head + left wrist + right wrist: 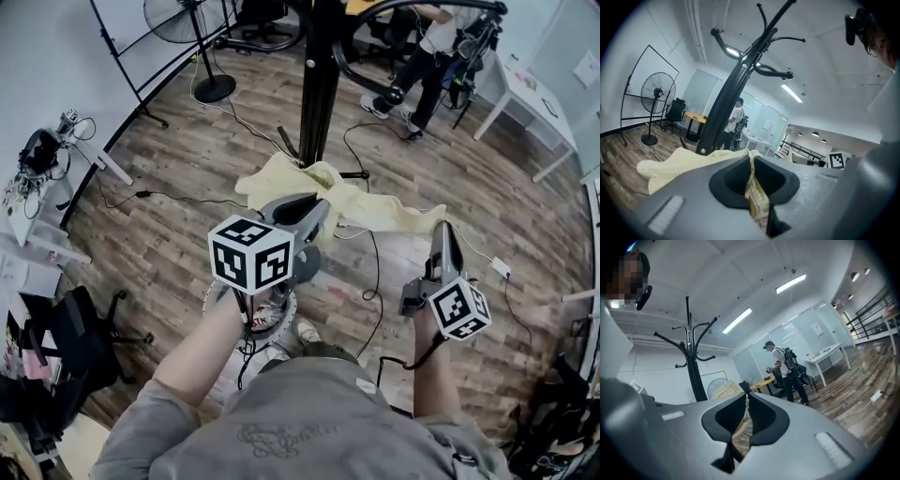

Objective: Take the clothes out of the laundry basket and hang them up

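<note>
A pale yellow garment [361, 204] hangs stretched between my two grippers, in front of the black coat stand [319, 84]. My left gripper [314, 208] is shut on its left part, and the cloth [752, 180] shows pinched between the jaws with a fold [679, 164] spilling to the left. My right gripper [442, 228] is shut on the garment's right end, where a thin strip of fabric [724, 390] sits in the jaws. The stand's hooks [761, 51] rise above the left gripper. A round laundry basket [267, 319] stands on the floor under my left arm.
Cables [375, 272] trail over the wooden floor. A standing fan [202, 37] is at the back left and a white table [525, 89] at the back right. A person with a backpack [785, 369] stands by the desks. A black chair [70, 337] sits at the left.
</note>
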A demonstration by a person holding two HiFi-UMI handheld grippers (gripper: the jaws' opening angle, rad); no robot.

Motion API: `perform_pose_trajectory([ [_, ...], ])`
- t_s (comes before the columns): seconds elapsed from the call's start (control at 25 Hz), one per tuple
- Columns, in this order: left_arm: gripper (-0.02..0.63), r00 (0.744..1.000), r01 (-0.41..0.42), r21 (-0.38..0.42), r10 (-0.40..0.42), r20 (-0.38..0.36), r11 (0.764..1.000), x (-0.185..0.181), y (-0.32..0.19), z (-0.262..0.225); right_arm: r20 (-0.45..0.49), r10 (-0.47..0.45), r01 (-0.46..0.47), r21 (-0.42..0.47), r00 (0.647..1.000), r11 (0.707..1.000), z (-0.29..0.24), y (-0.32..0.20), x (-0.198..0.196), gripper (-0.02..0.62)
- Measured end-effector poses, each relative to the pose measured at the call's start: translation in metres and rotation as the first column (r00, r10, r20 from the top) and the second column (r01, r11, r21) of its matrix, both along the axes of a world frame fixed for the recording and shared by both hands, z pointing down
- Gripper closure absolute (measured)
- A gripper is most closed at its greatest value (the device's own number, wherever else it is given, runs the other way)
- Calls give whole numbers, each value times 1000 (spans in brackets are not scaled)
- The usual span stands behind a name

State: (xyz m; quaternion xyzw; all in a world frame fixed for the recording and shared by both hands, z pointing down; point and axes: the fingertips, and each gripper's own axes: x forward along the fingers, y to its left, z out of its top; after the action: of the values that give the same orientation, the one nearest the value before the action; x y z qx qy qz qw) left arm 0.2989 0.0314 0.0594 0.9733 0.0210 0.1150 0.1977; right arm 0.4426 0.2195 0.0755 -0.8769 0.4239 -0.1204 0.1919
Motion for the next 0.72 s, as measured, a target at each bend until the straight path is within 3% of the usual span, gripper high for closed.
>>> perform_pose_trajectory([
  [0.32,574,988,21,23,-24,156,1000,-11,2,75,110,-142,162,-205,984,965,98,-23,-31,548],
  [0.56,572,962,61,25,-66,265,998,-27,-1,133,168,-279,321,-325,945,890,153,-48,-73,545],
  [0.72,571,946,121,38,-126,298,992,-38,-16,158,198,-339,392,-392,920,832,183,-63,-94,537],
])
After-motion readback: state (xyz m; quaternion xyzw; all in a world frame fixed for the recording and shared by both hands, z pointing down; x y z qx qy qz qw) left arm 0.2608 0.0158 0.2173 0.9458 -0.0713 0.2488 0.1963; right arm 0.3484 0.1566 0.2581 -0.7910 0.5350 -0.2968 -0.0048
